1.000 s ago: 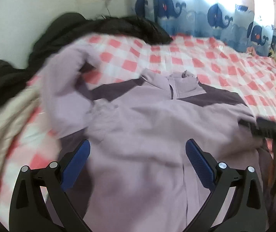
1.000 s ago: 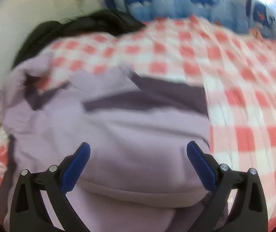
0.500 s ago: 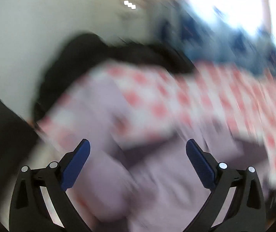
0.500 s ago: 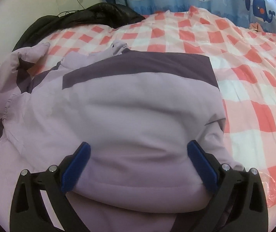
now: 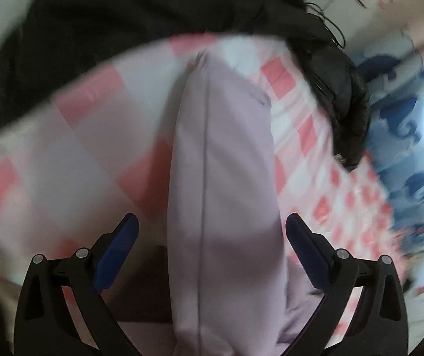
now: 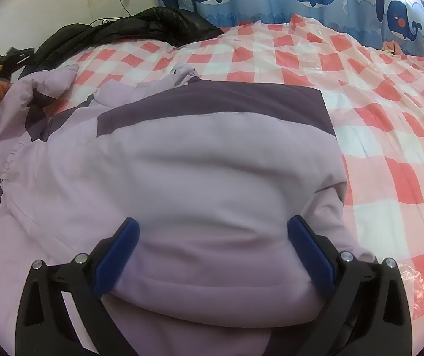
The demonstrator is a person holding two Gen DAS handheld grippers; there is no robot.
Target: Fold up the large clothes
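One side of the lilac jacket [image 6: 206,178] on the bed [image 6: 390,112] looks folded; left hand-held gripper [image 5: 212,246] is closing around its outstretched sleeve [image 5: 224,154], right hand-held gripper [image 6: 212,249] wide, pressing the body.

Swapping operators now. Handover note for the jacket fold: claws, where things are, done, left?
Left claw: jaws closing, lilac sleeve between them, pads not yet touching it.
Right claw: open, pressed over the folded bulk of the lilac jacket, gripping nothing.
Jacket lies on the red-checked bedspread; black coat piled at the far-left edge by the wall.
Done: the right side looks folded in over the body.
Left: the left sleeve is still spread out toward the black coat; probably grip it, fold it across, then fold the body.
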